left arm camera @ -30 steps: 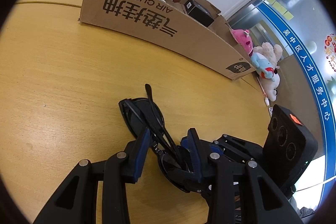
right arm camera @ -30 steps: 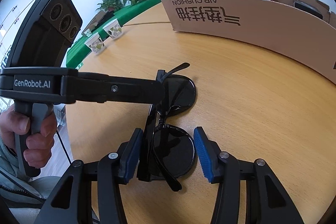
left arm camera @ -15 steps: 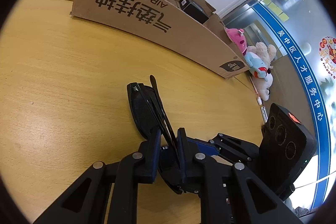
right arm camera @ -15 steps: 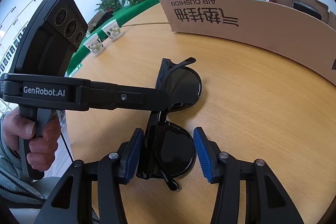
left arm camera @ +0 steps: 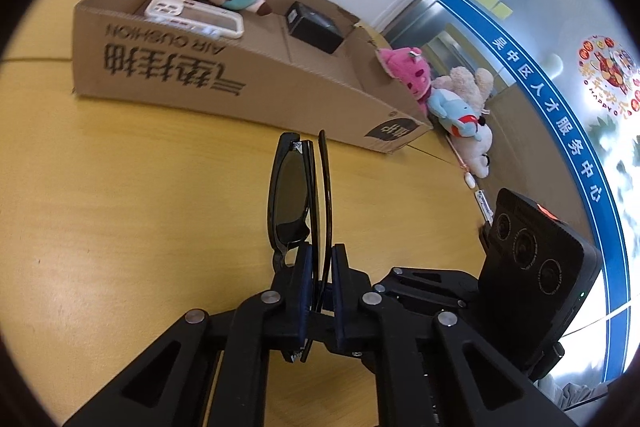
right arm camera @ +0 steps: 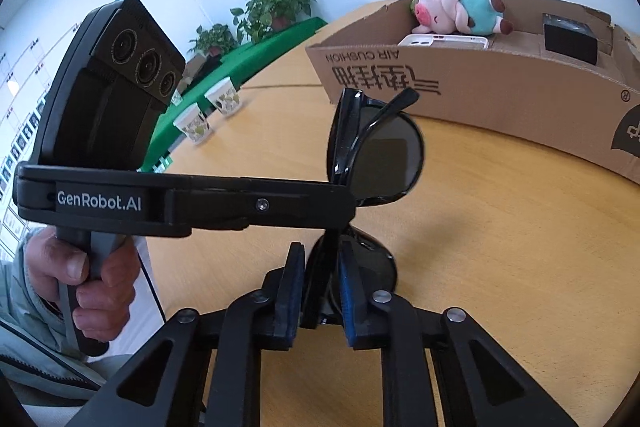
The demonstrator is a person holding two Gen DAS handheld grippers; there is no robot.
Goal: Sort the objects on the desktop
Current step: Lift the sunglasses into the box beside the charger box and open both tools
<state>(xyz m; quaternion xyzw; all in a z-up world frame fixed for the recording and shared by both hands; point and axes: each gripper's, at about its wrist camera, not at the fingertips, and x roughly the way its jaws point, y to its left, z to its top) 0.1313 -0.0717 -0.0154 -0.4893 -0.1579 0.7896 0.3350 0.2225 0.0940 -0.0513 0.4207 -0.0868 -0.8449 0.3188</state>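
I have both grippers, left and right (its jaws closing), pinching the black plastic folded sunglasses: light, brittle, slippery-lensed, best held by the frame.

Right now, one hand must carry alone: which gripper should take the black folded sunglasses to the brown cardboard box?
Probably left: the left gripper is shut on the black sunglasses mid-frame; the right gripper, jaws closing, holds one lens.
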